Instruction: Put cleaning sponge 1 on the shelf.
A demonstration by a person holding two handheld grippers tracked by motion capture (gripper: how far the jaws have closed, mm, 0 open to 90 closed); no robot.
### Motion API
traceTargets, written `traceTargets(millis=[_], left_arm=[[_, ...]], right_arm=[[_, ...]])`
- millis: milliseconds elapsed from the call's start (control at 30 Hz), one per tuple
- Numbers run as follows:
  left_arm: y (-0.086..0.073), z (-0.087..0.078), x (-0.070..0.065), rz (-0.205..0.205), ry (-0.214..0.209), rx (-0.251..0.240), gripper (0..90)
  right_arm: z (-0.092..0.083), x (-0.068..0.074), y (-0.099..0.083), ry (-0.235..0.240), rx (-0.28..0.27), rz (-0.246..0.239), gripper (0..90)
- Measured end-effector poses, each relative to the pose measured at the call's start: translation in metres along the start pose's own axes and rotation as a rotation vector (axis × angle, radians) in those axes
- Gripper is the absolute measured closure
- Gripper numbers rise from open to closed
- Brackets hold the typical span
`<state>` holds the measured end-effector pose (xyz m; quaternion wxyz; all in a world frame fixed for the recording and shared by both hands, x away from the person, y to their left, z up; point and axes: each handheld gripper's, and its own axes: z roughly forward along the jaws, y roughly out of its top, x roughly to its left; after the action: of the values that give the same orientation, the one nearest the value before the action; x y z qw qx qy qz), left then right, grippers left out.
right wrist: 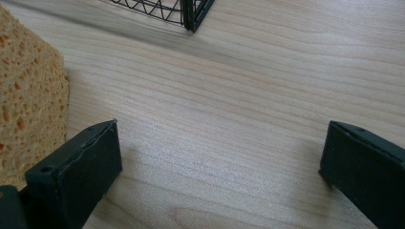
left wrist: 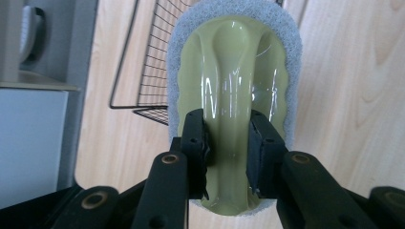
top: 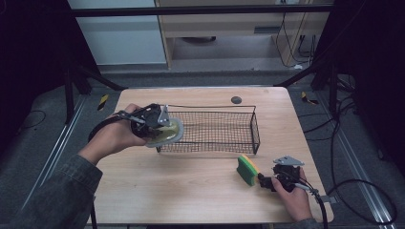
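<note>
Pale green plastic scrubber with grey pad [left wrist: 234, 71] is clamped in the left tool [left wrist: 228, 143], seemingly above the black wire basket [top: 224, 129]; right tool [right wrist: 219, 157] gapes beside the yellow-green sponge [top: 247, 170].

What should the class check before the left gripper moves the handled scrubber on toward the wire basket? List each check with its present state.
1. Left gripper jaws shut on the scrubber handle: ok.
2. Scrubber lifted off the table: ok.
3. Wire basket upright, open top: ok.
4. Scrubber fully over the basket: not ok, it hangs at the near left corner.
5. Right gripper jaws open, nothing between them: ok.
6. Sponge outside the basket, beside the right gripper: ok; whether it touches the jaw, cannot tell.
</note>
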<state>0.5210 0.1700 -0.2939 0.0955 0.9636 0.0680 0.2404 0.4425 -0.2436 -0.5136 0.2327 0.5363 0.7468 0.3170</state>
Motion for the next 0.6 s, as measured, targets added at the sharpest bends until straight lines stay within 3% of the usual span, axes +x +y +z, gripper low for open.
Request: traceTargets(millis=[167,600], left_arm=[[0.003,0.007,0.005,0.023,0.023,-0.003,71.3],[0.008,0.020,0.024,0.001,0.058,-0.038,71.3]], right_arm=[[0.000,0.000,0.000,-0.003,0.001,0.000,0.7],[0.001,-0.001,0.001,0.003,-0.001,-0.002,0.5]])
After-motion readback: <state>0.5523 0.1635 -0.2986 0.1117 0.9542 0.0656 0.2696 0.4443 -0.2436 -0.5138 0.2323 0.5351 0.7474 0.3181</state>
